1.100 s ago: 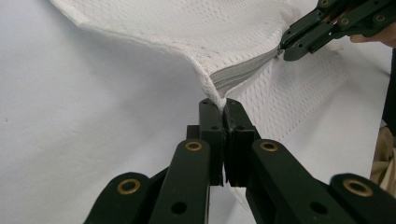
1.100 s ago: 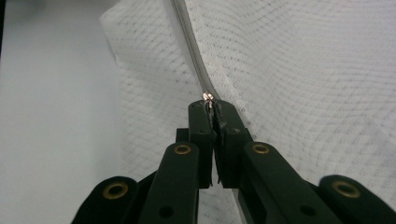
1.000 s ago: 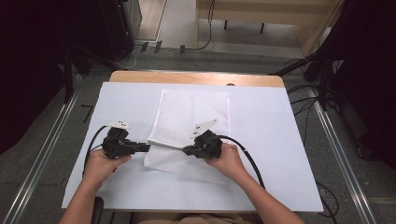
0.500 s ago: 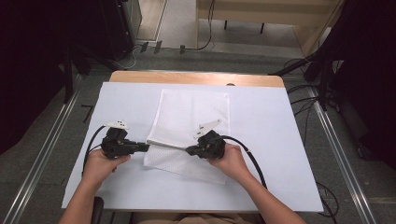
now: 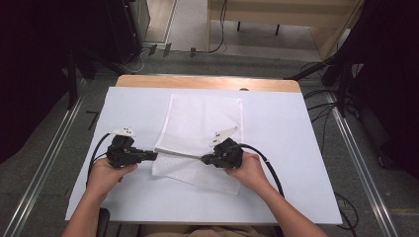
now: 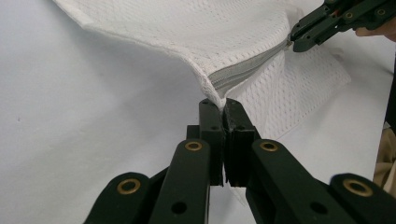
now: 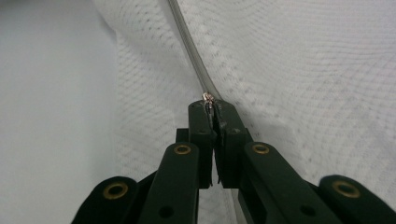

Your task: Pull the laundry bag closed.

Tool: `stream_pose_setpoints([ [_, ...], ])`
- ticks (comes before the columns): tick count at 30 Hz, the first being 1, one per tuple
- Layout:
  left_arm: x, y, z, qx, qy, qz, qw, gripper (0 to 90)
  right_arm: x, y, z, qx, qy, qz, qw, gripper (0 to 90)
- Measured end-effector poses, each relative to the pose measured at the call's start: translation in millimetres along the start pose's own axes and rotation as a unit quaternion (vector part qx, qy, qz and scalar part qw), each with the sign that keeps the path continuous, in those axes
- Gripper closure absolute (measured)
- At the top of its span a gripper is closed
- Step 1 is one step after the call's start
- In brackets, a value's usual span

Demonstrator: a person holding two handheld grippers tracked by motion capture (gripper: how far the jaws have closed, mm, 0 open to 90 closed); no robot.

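Note:
A white mesh bag (image 5: 205, 123) lies on the white table (image 5: 286, 128), its near part lifted and folded over. A grey zipper (image 5: 178, 154) runs taut between my two grippers. My left gripper (image 5: 154, 155) is shut on the bag's corner (image 6: 215, 93) at the zipper's end; its own view shows the jaws (image 6: 222, 103) pinching the fabric. My right gripper (image 5: 203, 159) is shut on the small metal zipper pull (image 7: 208, 98), with the zipper (image 7: 187, 42) stretching away over the mesh (image 7: 303, 60). The left gripper view also shows the right gripper (image 6: 299, 39) at the zipper's far end.
A bare wooden strip (image 5: 207, 82) marks the table's far edge. Cables (image 5: 321, 94) and metal rails (image 5: 360, 163) lie on the floor around the table. White tabletop lies open to both sides of the bag.
My right gripper has shifted slightly to the right along the zipper line, lengthening the taut stretch. The left gripper has stayed put.

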State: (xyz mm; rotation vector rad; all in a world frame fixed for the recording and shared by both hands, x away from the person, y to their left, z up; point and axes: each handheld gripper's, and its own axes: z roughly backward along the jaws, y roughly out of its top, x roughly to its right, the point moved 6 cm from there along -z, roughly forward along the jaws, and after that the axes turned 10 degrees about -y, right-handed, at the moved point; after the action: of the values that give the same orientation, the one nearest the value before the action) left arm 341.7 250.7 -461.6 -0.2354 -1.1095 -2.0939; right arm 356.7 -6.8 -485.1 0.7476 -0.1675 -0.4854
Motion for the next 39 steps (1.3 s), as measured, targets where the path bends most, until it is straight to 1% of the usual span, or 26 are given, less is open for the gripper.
stream_pose_setpoints([
  [3,-0.3,-0.3,0.6,0.001,0.0,0.002,1.0,88.8,3.4,-2.5,2.1,0.0,-0.003,-0.002,1.0,88.4],
  [4,-0.3,-0.2,0.4,0.001,0.001,0.001,1.0,88.7,3.8,-3.3,3.1,-0.001,-0.003,-0.007,1.0,88.4],
  [10,0.3,-0.2,0.0,0.0,0.003,-0.001,1.0,88.7,6.9,-6.1,6.5,0.0,-0.007,-0.005,1.0,88.4],
  [11,0.3,-0.2,0.1,-0.001,0.001,-0.001,1.0,88.7,6.8,-6.6,7.2,-0.003,-0.008,-0.008,0.9999,88.4],
  [12,0.3,-0.3,0.0,-0.001,0.002,-0.002,1.0,88.7,7.6,-7.3,7.6,-0.003,-0.008,-0.004,1.0,88.4],
  [16,0.1,-0.4,0.6,-0.001,0.002,0.0,1.0,88.8,8.7,-9.4,8.1,-0.005,-0.007,-0.007,0.9999,88.4],
  [17,0.0,-0.4,0.6,-0.001,0.003,0.0,1.0,88.8,8.9,-10.2,8.5,-0.006,-0.008,-0.004,0.9999,88.4],
  [18,-0.1,-0.6,0.8,-0.002,0.003,0.001,1.0,88.8,8.8,-10.8,9.0,-0.009,-0.01,-0.008,0.9999,88.4],
  [26,-0.5,-0.9,1.5,0.0,0.003,0.001,1.0,88.8,10.0,-14.5,14.0,-0.007,-0.012,-0.002,0.9999,88.4],
  [27,-0.5,-1.0,1.4,0.0,0.006,0.0,1.0,88.8,10.0,-14.7,14.8,-0.005,-0.012,-0.002,0.9999,88.4],
  [29,-0.6,-1.1,1.4,-0.001,0.003,0.001,1.0,88.8,9.8,-15.8,16.3,-0.01,-0.014,-0.001,0.9999,88.4],
  [31,-0.3,-1.1,0.8,-0.001,0.003,0.0,1.0,88.8,10.4,-16.7,17.4,-0.006,-0.012,-0.002,0.9999,88.4],
  [39,-0.6,-1.5,1.4,-0.001,0.004,0.0,1.0,88.7,12.9,-24.3,23.8,-0.013,-0.016,0.0,0.9998,88.4],
])
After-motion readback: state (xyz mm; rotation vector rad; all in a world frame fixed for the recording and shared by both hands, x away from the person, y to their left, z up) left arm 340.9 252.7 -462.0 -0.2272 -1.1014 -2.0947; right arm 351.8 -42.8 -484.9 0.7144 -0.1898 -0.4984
